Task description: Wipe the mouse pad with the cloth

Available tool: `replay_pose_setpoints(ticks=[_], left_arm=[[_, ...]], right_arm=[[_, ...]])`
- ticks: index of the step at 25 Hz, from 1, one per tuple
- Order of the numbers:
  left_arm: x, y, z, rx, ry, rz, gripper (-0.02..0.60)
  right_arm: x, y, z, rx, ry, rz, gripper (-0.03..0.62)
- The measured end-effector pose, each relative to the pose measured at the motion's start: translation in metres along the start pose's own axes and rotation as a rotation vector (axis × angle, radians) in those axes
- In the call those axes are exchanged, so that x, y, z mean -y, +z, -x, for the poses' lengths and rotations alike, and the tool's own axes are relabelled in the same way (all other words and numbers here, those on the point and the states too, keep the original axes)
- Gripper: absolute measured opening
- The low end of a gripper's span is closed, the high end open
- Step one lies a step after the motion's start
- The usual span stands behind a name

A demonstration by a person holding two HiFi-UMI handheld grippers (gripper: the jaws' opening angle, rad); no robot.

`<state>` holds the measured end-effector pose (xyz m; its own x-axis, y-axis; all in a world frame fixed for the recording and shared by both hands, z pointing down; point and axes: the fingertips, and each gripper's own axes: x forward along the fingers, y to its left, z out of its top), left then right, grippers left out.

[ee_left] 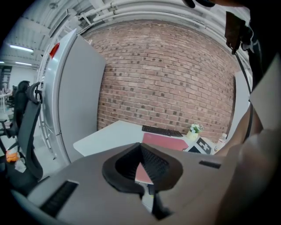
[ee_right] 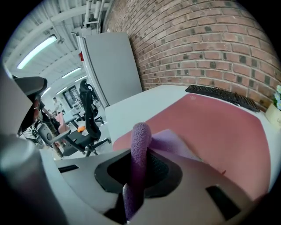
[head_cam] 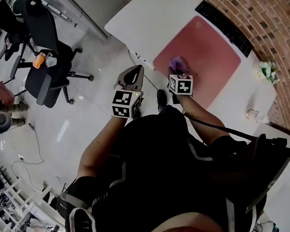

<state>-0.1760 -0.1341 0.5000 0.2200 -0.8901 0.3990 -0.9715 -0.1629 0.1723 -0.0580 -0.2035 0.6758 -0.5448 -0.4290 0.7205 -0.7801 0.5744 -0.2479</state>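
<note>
**thin grip on the cloth, pad left loose**

the right tool point(ee_right: 138, 169) was pinching the cloth point(ee_right: 139, 149) by one narrow upright fold. the rest of the purple fabric spilled forward onto the pad point(ee_right: 219, 132), at the corner nearest the person. the left tool point(ee_left: 142, 165) had its jaws pressed together on nothing and hung off the tabletop point(head_cam: 143, 19) edge, apart from the pad.

the likeliest slip, as i judged it, was the cloth pulling out of that small pinch. a hard drag across the pad's grippy face would tug the loose part back while the fold slid free. a second risk was the pad itself. nothing pinned it down, so a push away from the person could shift it or ruck its near edge. a long stroke could also run the tool into the keyboard point(head_cam: 223, 27), which lay along the pad's far side. the flowers point(head_cam: 268, 71) stood near the pad's right corner and could be clipped on a wide sweep.

no brand or wording could be read. the cubes carried only black-and-white square patterns, and the keyboard's keys were too small to make out.
</note>
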Motion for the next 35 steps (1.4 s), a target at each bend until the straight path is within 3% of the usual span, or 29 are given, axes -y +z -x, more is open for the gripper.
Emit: replay_pose_setpoints(ticks=[16,23,30,35], left_arm=[[-0.023,0.007,0.015,-0.003,0.089,-0.004,0.003],[-0.036,0.010,0.028,0.002,0.109,0.009,0.003],[-0.028,0.017,0.012,0.021,0.019,0.002,0.003],[-0.004,0.032,-0.015,0.042,-0.106,-0.023,0.003]], right_arm=[[-0.038,0.024,-0.036,-0.032,0.105,0.092,0.063],[-0.064,0.041,-0.045,-0.012,0.172,0.058,0.063],[-0.049,0.084,-0.011,0.134,0.190,-0.079,0.063],[0.003,0.107,0.058,0.304,0.106,-0.202,0.063]])
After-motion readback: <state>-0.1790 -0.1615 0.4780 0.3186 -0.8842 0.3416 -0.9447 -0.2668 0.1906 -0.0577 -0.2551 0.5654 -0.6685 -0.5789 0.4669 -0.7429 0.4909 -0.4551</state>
